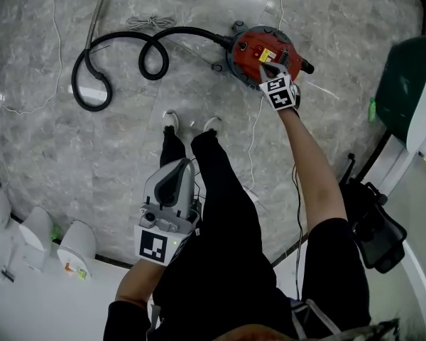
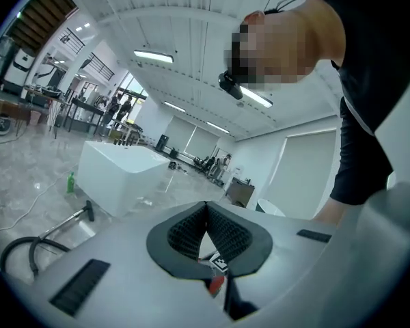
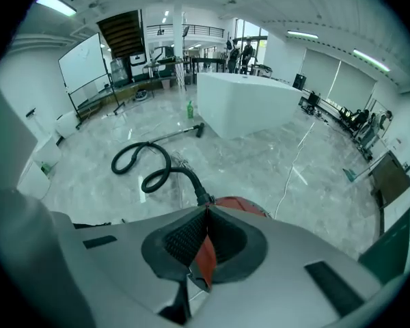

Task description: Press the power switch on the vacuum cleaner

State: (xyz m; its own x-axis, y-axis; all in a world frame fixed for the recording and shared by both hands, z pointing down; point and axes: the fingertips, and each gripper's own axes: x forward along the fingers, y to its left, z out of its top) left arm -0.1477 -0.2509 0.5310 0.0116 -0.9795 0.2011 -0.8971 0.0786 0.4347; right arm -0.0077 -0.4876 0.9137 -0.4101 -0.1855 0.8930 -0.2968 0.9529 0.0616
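Vacuum cleaner point(image 1: 252, 48): red round canister, standing on the grey marble floor ahead of the person's shoes point(image 1: 170, 119). Yellow label point(image 1: 268, 54) on its top face. The power switch itself cannot be made out.

Right gripper point(image 1: 263, 68): arm stretched down, tip over the canister's top just below the label. Whether it touches is unclear from the head view. In the right gripper view the jaws are clenched tip to tip with nothing between them; the red body shows just beyond them.

Black hose point(image 1: 150, 47): leaves the canister's left side and runs in loops across the floor to a metal wand point(image 1: 98, 14). White cord point(image 1: 254, 137) trails on the floor from near the canister toward the person.

Left gripper point(image 1: 183, 165): held back at the person's hip, well apart from the vacuum cleaner. Jaws pressed together, empty.

Surroundings: white stools point(image 1: 77, 244) at lower left, a black chair point(image 1: 375, 227) at right, a green bottle point(image 1: 373, 109) beside a green-and-white unit point(image 1: 405, 84). Large white counter block point(image 3: 249, 104) stands farther off in the room.
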